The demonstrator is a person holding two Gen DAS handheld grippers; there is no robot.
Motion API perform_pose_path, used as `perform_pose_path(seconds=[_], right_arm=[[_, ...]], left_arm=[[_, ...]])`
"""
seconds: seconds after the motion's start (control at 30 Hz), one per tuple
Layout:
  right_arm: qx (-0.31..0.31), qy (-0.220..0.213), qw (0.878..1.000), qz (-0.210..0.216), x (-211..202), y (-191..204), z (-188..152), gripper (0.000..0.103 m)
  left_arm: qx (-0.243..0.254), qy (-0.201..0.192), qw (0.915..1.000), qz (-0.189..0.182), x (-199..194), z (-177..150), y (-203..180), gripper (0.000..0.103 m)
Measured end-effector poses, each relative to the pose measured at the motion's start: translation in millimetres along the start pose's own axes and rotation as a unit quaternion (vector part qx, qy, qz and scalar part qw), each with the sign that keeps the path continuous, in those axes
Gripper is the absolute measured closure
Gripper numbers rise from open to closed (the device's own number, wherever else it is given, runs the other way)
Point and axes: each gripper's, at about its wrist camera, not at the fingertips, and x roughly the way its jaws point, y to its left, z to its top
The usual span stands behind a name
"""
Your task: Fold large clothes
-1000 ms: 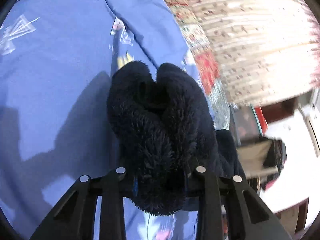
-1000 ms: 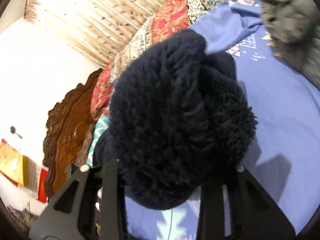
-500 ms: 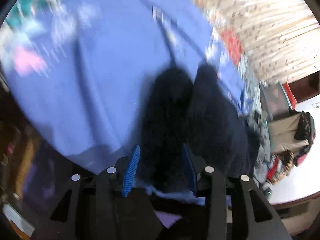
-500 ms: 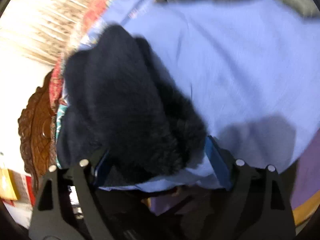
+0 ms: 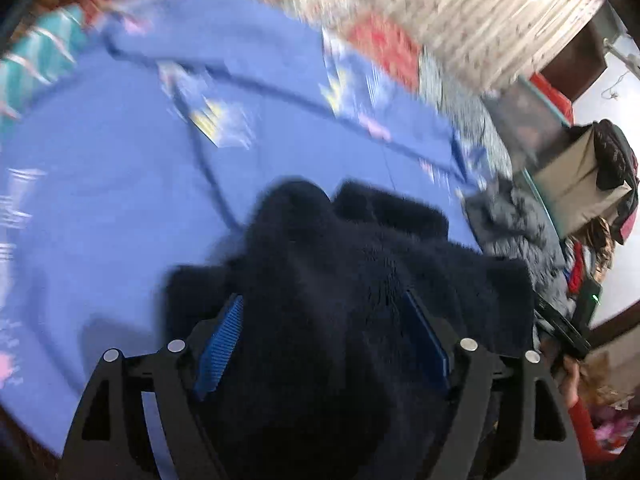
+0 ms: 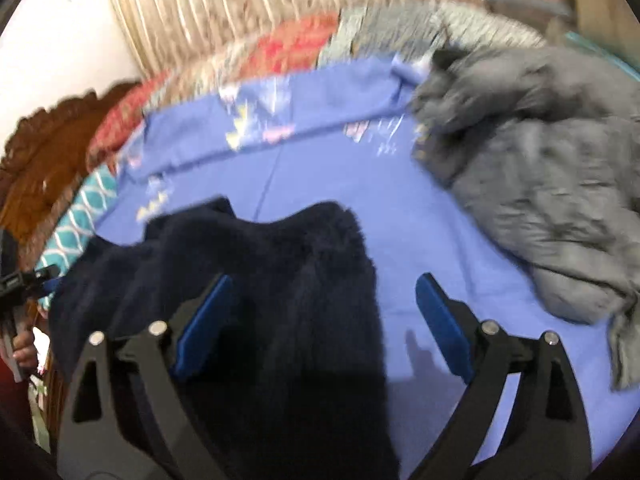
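Note:
A dark navy fleece garment [image 5: 352, 280] lies bunched on a blue bedsheet [image 5: 120, 168]. My left gripper [image 5: 324, 336] is open, its blue pads [image 5: 220, 344] spread wide on either side of the fleece, which lies loose between them. My right gripper [image 6: 320, 320] is open too. The same fleece [image 6: 280, 280] lies over its left pad [image 6: 200, 320], while its right pad stands free above the sheet [image 6: 400, 220].
A grey padded jacket [image 6: 540, 184] lies heaped on the bed's right side. A patterned quilt [image 6: 296, 44] and a curtain [image 6: 240, 4] run along the back. A carved wooden headboard [image 6: 40, 160] stands at left. A box with dark clothes [image 5: 584, 176] is beyond the bed.
Both grippers have opened and let go of the fleece. It has gone from held up in the air to lying on the sheet. Both views have swung over the bed.

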Motion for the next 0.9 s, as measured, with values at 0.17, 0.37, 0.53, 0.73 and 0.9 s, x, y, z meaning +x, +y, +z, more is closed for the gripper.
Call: perform_pose_path(seconds=[0.17,0.37,0.53,0.73,0.9], right_arm=[[-0.012,0.019,1.0,0.01,11,15,6,0.093],[0.021,-0.143,0.987,0.071,-49,25,23,0.094],[0.032,-0.038,0.996,-0.076,40,-3,20,0.094],[0.115,0.031,0.989,-0.085,100,-43,-1,0.088],[0.084,0.029,0.99,-0.113,101,-36,1,0.081]], left_arm=[[0.018,-0.037,0.9982,0.043,13,-9,1,0.056],[-0.014,-0.157,0.9871,0.029,-43,-21,10,0.07],[-0.04,-0.124,0.9841,0.121,0,-11,37,0.07],[-0.06,-0.074,0.9848,0.145,55,-7,65,0.065],[-0.064,-0.08,0.9844,0.143,59,-9,69,0.061]])
